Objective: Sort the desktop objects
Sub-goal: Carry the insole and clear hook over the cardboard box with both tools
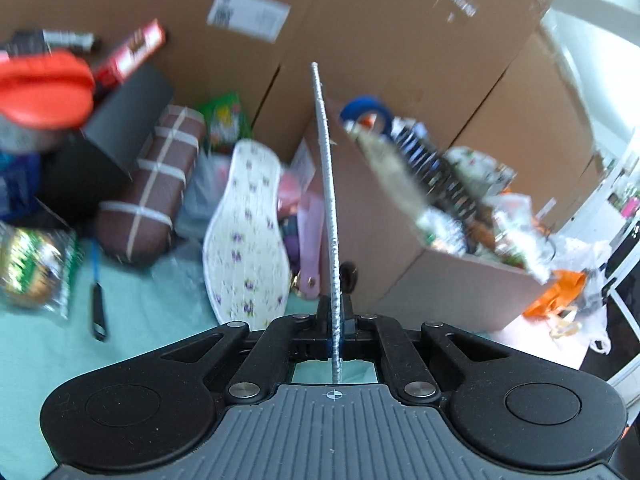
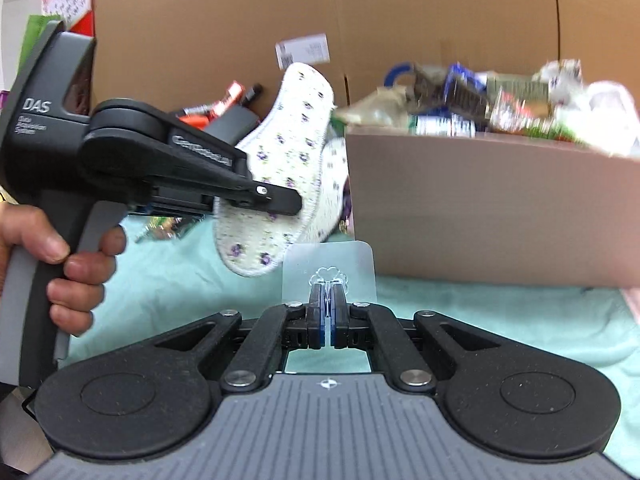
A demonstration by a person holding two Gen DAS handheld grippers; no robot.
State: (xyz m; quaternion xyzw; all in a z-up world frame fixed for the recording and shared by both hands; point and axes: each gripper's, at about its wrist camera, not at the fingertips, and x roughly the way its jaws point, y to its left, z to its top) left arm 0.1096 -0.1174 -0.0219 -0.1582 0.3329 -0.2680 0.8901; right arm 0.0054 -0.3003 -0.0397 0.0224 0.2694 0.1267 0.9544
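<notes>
My left gripper (image 1: 335,312) is shut on a white flowered insole, seen edge-on as a thin grey strip (image 1: 329,184) in the left wrist view. In the right wrist view the same insole (image 2: 280,168) hangs from the left gripper (image 2: 280,200), lifted above the teal cloth. A second flowered insole (image 1: 246,232) lies on the cloth by the box; part of it also shows in the right wrist view (image 2: 334,184). My right gripper (image 2: 328,300) is shut on a clear plastic adhesive hook card (image 2: 328,268). A cardboard box (image 2: 480,208) full of sorted items stands to the right.
A heap of objects lies at left: a brown football (image 1: 148,192), an orange item (image 1: 44,88), a black block (image 1: 128,112), a snack pack (image 1: 36,272). A large cardboard wall (image 1: 360,20) stands behind. Plastic bags (image 1: 568,296) lie right of the box.
</notes>
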